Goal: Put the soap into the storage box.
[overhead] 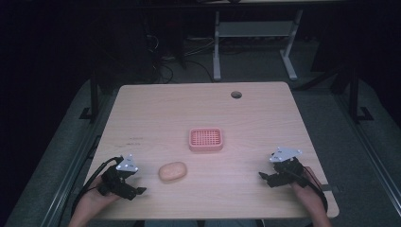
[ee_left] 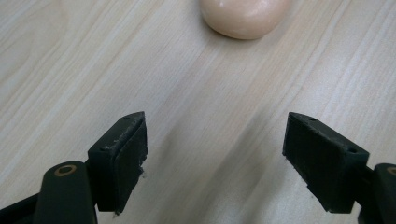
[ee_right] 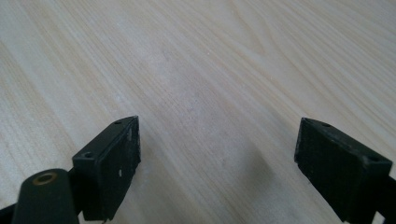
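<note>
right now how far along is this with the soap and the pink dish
Nothing looks done yet: the soap lies on the table, apart from the empty pink dish. In hand: the left gripper is open, pointed at the soap, not touching. The right gripper is open and holds nothing. The grasp and any move remain.

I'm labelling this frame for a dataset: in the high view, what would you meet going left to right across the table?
Left claw → peach-coloured soap bar → pink slotted soap dish → right claw. The round cable hole sits farther back, between the dish and the right claw in left-to-right order.
</note>
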Tool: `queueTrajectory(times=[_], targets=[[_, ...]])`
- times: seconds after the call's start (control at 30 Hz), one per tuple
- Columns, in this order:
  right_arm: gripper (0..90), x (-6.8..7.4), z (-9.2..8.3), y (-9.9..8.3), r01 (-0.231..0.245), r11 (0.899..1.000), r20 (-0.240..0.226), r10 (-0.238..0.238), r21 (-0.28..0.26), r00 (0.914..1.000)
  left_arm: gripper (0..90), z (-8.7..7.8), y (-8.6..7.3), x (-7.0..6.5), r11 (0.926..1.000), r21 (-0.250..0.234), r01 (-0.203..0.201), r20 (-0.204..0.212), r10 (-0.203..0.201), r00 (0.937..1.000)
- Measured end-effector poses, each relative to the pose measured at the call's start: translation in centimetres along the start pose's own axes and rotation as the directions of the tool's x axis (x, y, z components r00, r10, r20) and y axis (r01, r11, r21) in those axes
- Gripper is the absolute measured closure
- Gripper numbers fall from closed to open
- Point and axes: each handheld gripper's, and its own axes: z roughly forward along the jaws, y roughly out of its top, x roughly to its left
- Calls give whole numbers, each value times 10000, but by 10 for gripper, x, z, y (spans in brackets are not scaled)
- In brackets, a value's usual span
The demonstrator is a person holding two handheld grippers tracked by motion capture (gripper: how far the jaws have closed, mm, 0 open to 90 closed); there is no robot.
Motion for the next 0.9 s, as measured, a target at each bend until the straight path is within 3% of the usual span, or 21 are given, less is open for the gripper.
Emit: queueTrajectory(times=[0.9], targets=[[138, 2, 0, 0, 20, 10000, -31, -20, -10, 10000, 215, -1, 11, -7, 9995, -50, -319, -24, 319, 9995]])
